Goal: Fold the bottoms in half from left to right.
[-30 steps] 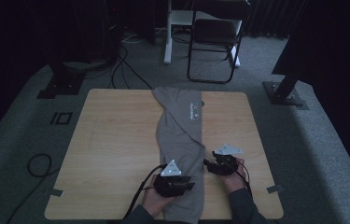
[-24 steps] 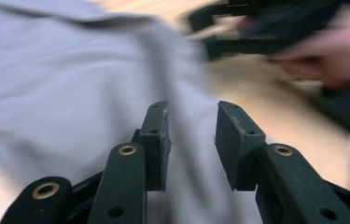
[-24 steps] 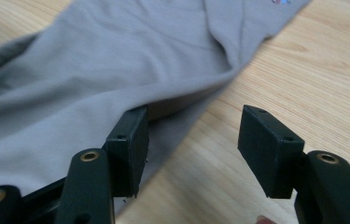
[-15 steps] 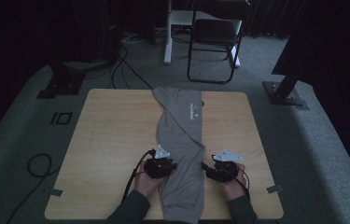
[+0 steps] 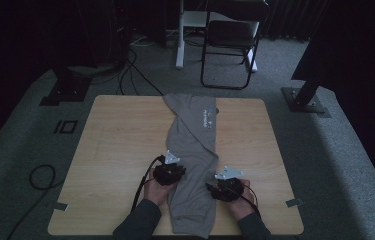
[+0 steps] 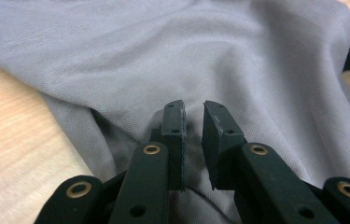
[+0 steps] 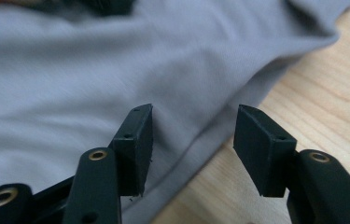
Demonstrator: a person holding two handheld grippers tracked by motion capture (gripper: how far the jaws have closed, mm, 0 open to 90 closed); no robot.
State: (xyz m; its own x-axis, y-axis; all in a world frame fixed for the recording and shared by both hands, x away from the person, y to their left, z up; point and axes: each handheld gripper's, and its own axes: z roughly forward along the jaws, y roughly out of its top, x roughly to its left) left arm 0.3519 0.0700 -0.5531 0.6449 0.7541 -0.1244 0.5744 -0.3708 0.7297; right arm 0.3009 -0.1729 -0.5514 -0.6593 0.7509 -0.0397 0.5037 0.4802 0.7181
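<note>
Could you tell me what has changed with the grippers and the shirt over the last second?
The left gripper moved off the shirt's middle to its left edge; its jaws stand nearly closed around a pinch of cloth. The right gripper slid slightly nearer, jaws open at the right edge. The grey shirt and table stayed put.

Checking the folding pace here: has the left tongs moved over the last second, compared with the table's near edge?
Yes. The left tongs has moved away from the near edge of the table, up the left edge of the grey T-shirt.

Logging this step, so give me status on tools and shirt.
Left tool nearly shut, pinching grey shirt. Right tool open over shirt's edge. Nothing in the way.
</note>
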